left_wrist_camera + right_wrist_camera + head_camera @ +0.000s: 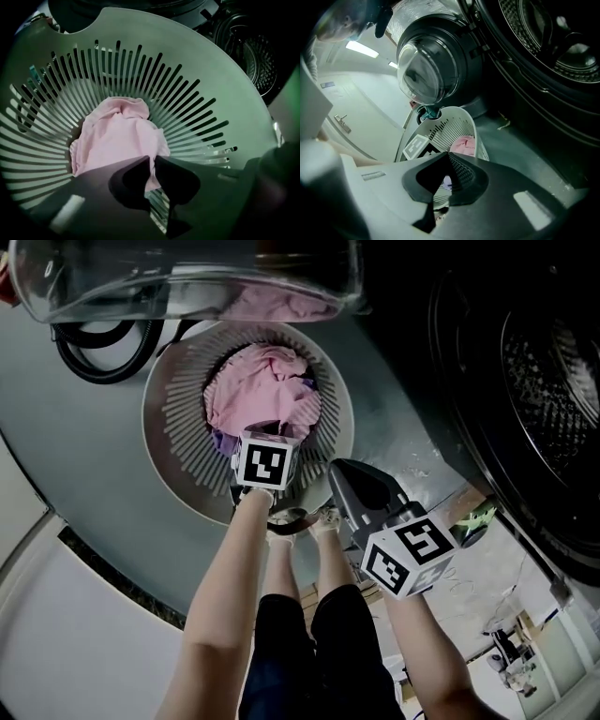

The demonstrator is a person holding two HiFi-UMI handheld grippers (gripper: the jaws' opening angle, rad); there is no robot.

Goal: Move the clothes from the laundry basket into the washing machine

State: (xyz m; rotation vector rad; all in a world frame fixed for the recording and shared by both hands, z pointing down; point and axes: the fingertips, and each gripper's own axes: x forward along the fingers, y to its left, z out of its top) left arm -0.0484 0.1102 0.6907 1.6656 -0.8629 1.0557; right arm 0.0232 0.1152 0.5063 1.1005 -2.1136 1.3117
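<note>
The right gripper (447,157), nearest the lens, hangs just beside the basket's rim, its jaws pressed together on nothing. The washing machine (534,381) stands open at the right, with its glass door (187,277) above the white slatted laundry basket (173,427). The left gripper (151,161) is clenched on the edge of a pink garment (117,136). The garment lies in the basket over a purple cloth (220,440).

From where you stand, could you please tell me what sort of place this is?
Most likely a laundry area: a front-loading washing machine stands with its round glass door swung open, and a slotted laundry basket holding a pink garment sits in front of it.
</note>
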